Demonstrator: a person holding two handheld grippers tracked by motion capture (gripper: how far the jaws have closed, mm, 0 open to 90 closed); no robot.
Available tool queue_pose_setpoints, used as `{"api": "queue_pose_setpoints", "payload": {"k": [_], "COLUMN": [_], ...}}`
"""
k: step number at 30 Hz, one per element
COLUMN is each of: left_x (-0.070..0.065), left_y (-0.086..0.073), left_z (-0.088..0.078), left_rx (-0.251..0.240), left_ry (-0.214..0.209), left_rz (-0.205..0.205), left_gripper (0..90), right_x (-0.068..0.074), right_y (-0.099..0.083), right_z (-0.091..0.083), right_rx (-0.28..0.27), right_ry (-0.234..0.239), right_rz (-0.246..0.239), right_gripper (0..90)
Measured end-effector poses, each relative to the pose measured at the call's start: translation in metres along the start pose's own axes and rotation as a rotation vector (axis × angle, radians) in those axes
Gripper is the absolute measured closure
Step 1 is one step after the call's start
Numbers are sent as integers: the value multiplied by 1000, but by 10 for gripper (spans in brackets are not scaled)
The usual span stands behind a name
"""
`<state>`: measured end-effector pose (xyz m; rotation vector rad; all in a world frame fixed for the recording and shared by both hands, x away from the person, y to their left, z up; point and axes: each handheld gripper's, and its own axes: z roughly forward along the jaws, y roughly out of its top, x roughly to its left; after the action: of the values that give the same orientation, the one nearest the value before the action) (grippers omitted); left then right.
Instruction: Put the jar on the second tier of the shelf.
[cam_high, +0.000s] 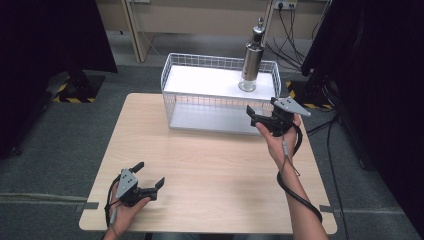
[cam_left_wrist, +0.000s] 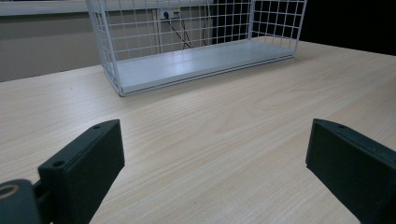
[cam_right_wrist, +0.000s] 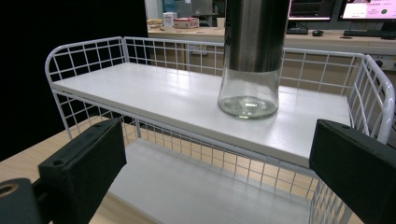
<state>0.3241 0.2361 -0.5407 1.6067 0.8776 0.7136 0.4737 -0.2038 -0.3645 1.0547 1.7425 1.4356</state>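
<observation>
Where frame crops, bottle top unseen

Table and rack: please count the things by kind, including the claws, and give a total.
Wire rack: 1
Dispenser bottle, on the upper shelf: 1
Claws, left claw and right claw, both open: 2
Total: 4

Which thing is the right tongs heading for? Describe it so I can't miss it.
On the wooden table stands a white wire rack. On its upper shelf, at the right end, stands the bottle: steel sleeve, clear glass base, pump top, just beyond the open right tongs.
</observation>
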Motion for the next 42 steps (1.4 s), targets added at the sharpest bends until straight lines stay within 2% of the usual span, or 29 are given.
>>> {"api": "queue_pose_setpoints", "payload": {"k": [17,42], "left_x": [0,0], "left_y": [0,0], "left_z": [0,0], "left_rx": [1,2], "left_ry": [0,2], "left_rz": [-1,3], "left_gripper": [40,42], "right_x": [3,6], "right_y": [-35,-70], "right_z": [-13,-33], "right_rx": [45,78], "right_ry": [16,9], "right_rz": [-7,-23], "right_gripper": [40,40]}}
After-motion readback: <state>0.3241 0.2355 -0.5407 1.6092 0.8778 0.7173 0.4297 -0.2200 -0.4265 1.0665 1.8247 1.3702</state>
